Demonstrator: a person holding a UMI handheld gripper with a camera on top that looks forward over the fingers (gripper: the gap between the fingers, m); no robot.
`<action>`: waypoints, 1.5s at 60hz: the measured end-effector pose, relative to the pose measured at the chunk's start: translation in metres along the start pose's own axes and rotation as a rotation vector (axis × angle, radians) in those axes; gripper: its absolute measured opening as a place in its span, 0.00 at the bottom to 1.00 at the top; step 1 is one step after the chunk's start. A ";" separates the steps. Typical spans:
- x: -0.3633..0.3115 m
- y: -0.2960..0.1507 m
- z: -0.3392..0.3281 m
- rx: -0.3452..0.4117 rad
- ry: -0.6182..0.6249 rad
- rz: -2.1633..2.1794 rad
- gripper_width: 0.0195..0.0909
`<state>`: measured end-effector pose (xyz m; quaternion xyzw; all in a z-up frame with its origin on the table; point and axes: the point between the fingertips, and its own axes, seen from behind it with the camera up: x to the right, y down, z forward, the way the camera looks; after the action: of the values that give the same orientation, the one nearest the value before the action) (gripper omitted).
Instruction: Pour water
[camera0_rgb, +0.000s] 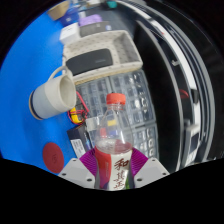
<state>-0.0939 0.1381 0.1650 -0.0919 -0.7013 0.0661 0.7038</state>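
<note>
Gripping a clear water bottle (116, 140), red cap and label, our gripper (115, 172) has both fingers pressed on its sides. Left: white cup (52, 96) lying sideways on the blue worktop (25, 90); behind it, a wicker basket (98, 55).

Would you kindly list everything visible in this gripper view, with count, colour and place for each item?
bottle: one, clear plastic with a red cap and a red label, tilted, standing between the fingers.
cup: one, white, lying on its side with its mouth toward the bottle, beyond the fingers and beside the basket.
basket: one, pale woven, beyond the bottle, holding a dark flat object I cannot identify.
table: one, blue surface under the cup.
wire rack: one, metal grid, behind the bottle.
gripper: one, pale fingers with magenta pads, both pressing on the bottle's lower body.
</note>
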 end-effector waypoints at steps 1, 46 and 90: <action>0.000 -0.004 0.003 0.004 0.001 -0.034 0.28; 0.013 -0.077 0.032 0.151 0.120 -0.862 0.28; 0.008 -0.003 0.021 0.081 -0.230 1.241 0.29</action>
<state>-0.1147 0.1374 0.1737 -0.4472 -0.5856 0.4979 0.4574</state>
